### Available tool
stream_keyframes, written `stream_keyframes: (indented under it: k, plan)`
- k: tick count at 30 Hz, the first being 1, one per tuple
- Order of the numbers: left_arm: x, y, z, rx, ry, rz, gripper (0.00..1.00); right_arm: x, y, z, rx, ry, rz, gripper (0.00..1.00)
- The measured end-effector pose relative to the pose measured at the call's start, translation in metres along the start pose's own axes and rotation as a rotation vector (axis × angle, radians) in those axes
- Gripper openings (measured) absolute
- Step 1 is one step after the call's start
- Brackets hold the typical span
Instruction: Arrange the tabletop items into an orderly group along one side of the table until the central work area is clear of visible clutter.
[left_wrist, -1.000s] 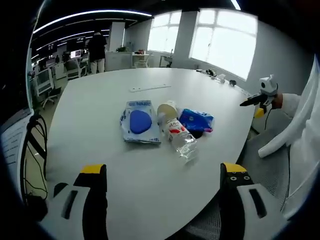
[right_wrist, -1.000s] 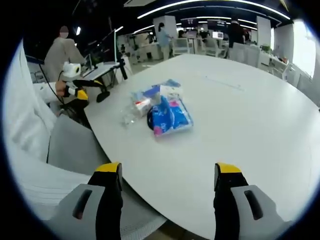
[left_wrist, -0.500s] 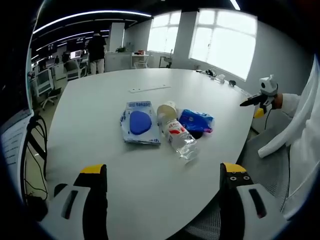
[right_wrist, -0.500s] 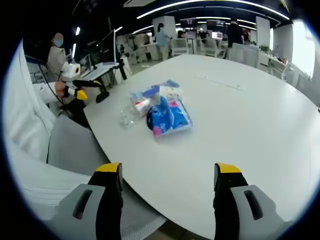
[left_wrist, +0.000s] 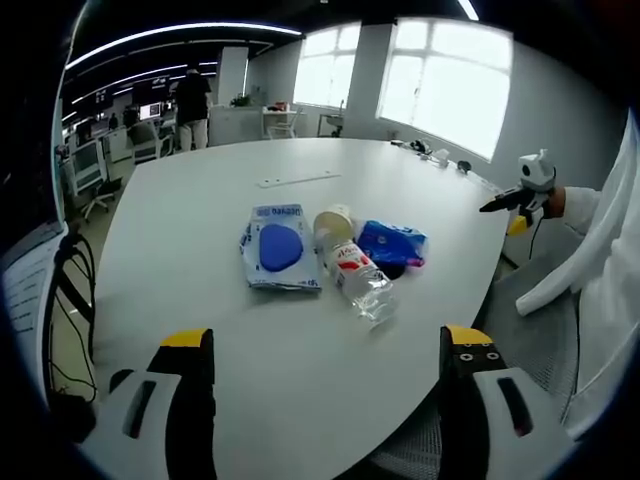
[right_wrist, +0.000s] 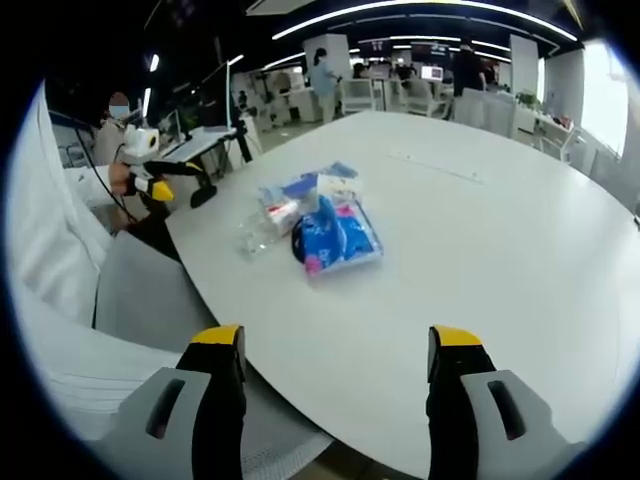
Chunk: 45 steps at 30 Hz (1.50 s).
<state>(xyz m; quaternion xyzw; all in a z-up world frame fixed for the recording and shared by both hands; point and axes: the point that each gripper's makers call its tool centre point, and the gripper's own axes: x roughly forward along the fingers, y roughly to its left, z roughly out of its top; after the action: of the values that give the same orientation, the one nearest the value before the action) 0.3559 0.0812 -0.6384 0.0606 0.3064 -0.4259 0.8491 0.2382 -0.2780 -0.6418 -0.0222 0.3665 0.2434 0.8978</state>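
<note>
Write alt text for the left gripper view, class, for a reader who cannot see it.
Four items cluster on a white table: a blue-and-white packet, a paper cup, a clear bottle lying flat and a blue pouch. The left gripper hovers open at the near edge.

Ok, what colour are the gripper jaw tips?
Yellow tips on black jaws, clearest in the right gripper view.

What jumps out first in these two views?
A small huddle of items mid-table: a clear plastic bottle lying on its side, a white pouch with a blue oval at its left, and a blue packet at its right. Around them the white table lies bare. Both claws, left and right, hang open near its edge.
</note>
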Motion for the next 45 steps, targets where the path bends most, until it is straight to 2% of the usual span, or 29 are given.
stream_keyframes:
  k: [25,45]
  plan:
    - [-0.001,0.0,0.009,0.019,-0.01,-0.006,0.96,0.001,-0.001,0.012,-0.018,-0.013,-0.007,0.72]
    - [0.004,0.003,0.019,0.031,-0.019,-0.013,0.95,0.017,0.003,0.027,-0.017,-0.027,-0.013,0.69]
